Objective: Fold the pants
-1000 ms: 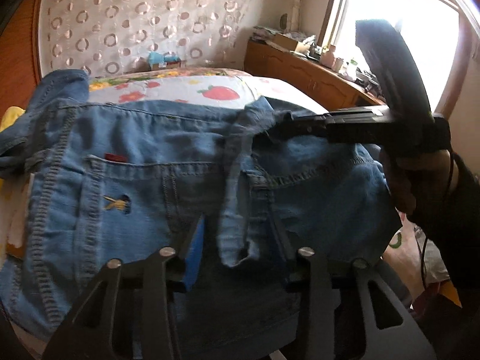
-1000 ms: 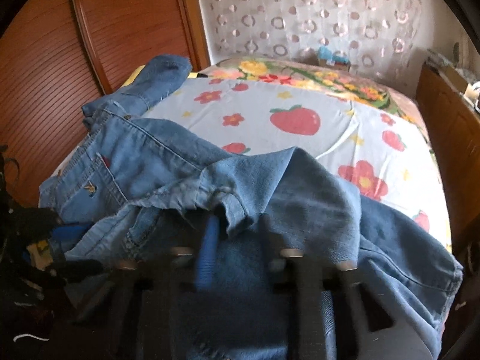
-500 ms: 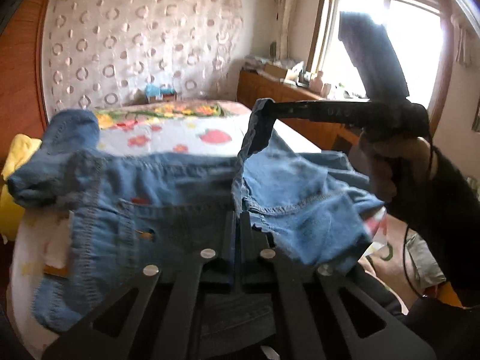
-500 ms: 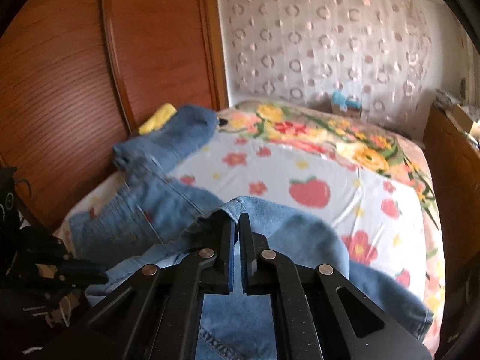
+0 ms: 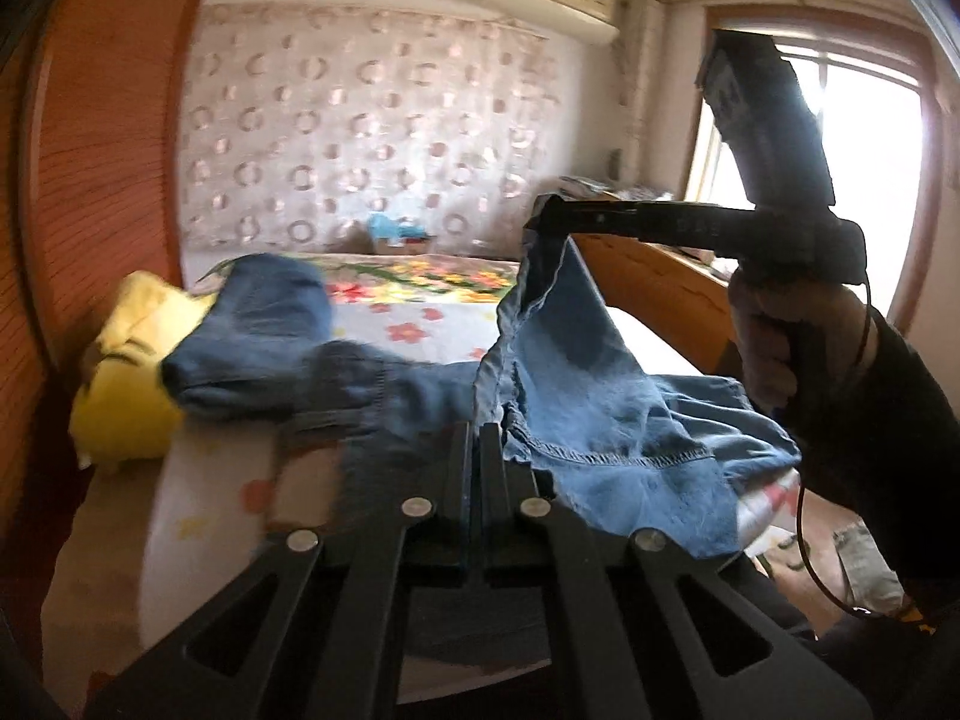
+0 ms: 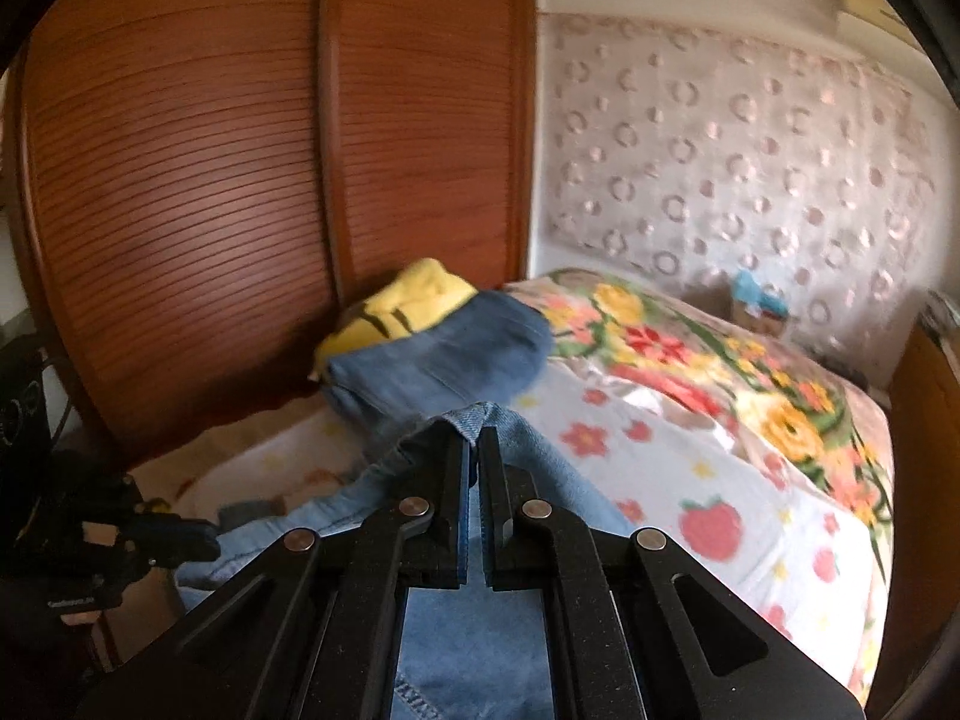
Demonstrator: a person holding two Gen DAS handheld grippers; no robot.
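Blue denim pants [image 5: 576,396] hang lifted above the flowered bed [image 5: 420,324]. My left gripper [image 5: 474,432] is shut on the waistband edge. My right gripper [image 6: 474,438] is shut on another part of the waistband [image 6: 474,417]; in the left wrist view it [image 5: 543,213] holds the denim up high at the right. The far end of the pants [image 6: 444,354] still lies bunched on the bed by the wardrobe. The left gripper [image 6: 198,534] shows low at the left in the right wrist view.
A yellow garment [image 6: 408,300] lies under the pants' far end. A wooden slatted wardrobe [image 6: 240,180] stands left of the bed. A wooden dresser [image 5: 654,282] and a window [image 5: 858,180] are on the right. A small blue item [image 6: 759,297] sits at the head of the bed.
Both grippers closed on the waistband and lifted. The pants rose off the bed, and the right gripper now holds its part higher than the left.
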